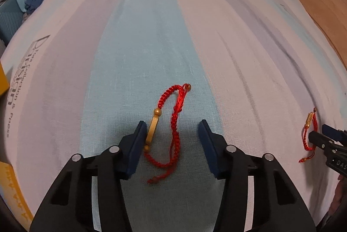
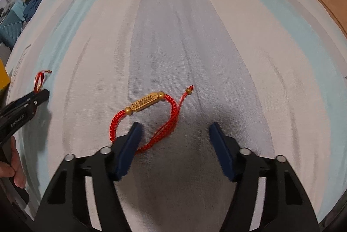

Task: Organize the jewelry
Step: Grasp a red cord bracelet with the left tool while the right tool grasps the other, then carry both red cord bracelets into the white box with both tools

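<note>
Two red braided cord bracelets with gold bar charms lie on a striped cloth. In the left wrist view one bracelet [image 1: 171,130] lies between the open jaws of my left gripper [image 1: 172,130], its gold bar touching the left finger [image 1: 138,145]. In the right wrist view the second bracelet [image 2: 149,117] lies just ahead of my open right gripper [image 2: 175,131], its cord passing by the left fingertip [image 2: 135,130]. The second bracelet [image 1: 309,134] and right gripper [image 1: 327,138] show at the left view's right edge. The left gripper [image 2: 32,99] and first bracelet [image 2: 40,80] show at the right view's left edge.
The cloth [image 1: 151,37] has pale blue, white and grey stripes with printed lettering at the left [image 1: 23,71]. A wooden floor [image 1: 325,0] lies at the right. Blue fabric and a teal case [image 1: 15,11] sit far left. A yellow object [image 1: 4,82] is at the left edge.
</note>
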